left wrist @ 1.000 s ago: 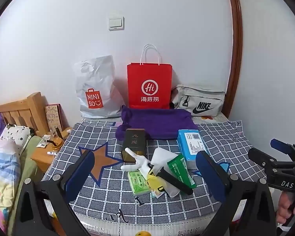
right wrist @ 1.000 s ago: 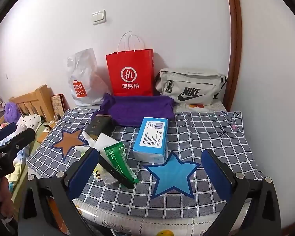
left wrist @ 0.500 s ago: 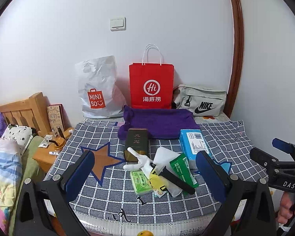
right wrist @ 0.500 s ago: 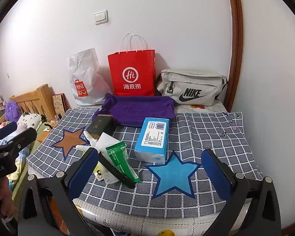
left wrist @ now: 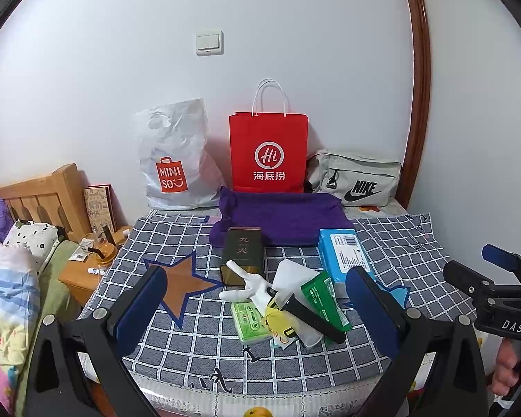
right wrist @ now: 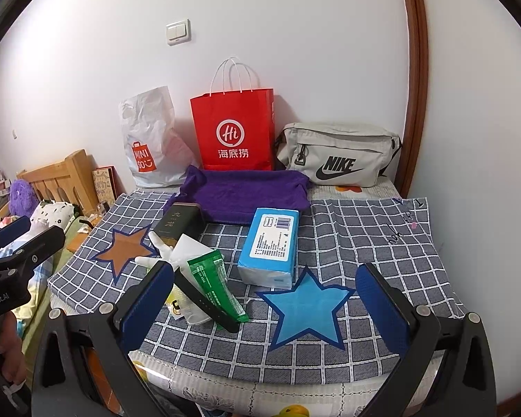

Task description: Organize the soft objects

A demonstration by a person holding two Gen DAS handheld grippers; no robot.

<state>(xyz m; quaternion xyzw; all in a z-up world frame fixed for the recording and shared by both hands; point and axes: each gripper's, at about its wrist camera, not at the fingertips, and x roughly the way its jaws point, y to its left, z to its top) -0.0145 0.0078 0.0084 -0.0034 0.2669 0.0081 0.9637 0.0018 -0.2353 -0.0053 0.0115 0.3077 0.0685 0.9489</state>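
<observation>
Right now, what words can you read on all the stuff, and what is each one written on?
"MINI SO" on the white plastic bag.
"Hi" and "海底捞" on the red paper bag.
"NIKE" on the grey pouch.
"九龙" on the dark box.
"DAS", cut off, on the right gripper.
"enRobot.AI", cut off, on the left gripper.
The print on the blue tissue pack and the green packet is too small to read.

The table (right wrist: pixel 364 239), under a checked cloth, carries a purple towel (right wrist: pixel 250 196), blue tissue pack (right wrist: pixel 269 245), dark box (right wrist: pixel 180 222) and green packet (right wrist: pixel 213 285).
</observation>
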